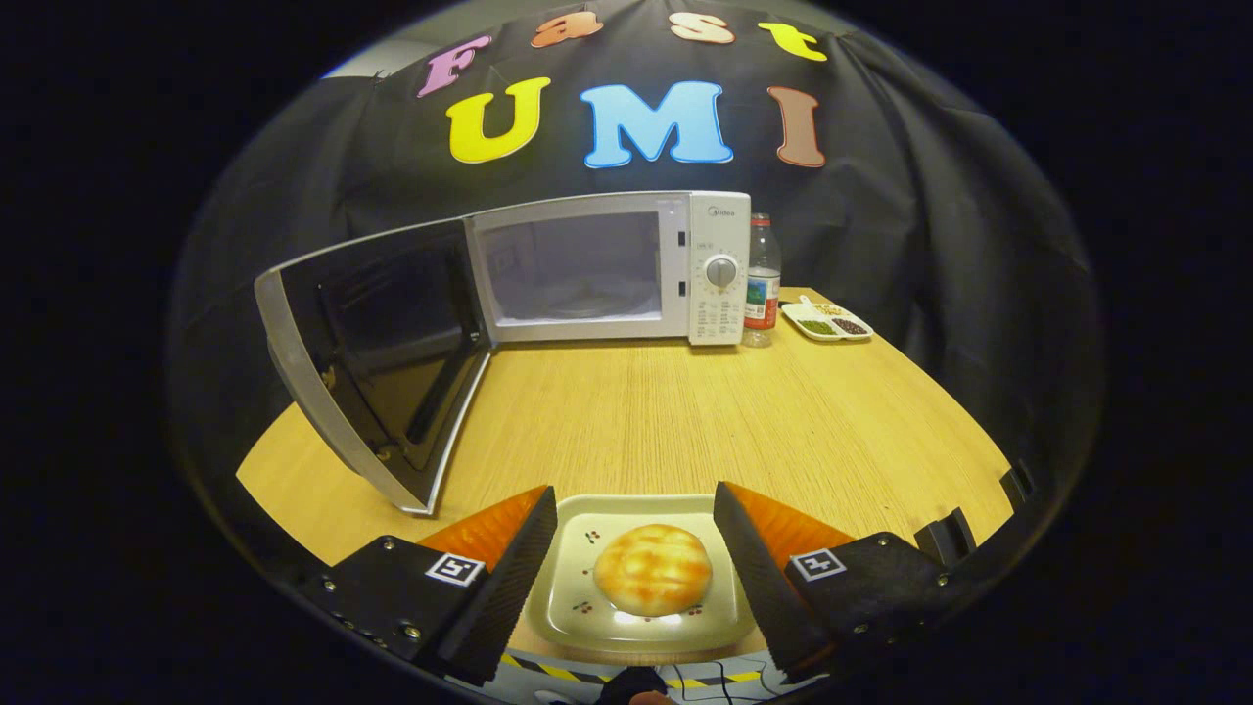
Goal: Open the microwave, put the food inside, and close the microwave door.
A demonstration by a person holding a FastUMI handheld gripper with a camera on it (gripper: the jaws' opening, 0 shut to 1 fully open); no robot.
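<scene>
Round golden-brown bun (653,569) on white square plate (578,607) at near table (685,411) edge. Hand-held gripper (634,534) spread wide, flanking plate. Microwave (607,269) door (377,357) open.

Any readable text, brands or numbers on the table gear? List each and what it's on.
Nothing can be quoted.
Microwave, logo above the dial: too small to read.
Microwave, print under the dial: too small to read.
Bottle label: blurred.
Tongs, open on either side of the plate with the bun: square coded markers, no words.
</scene>
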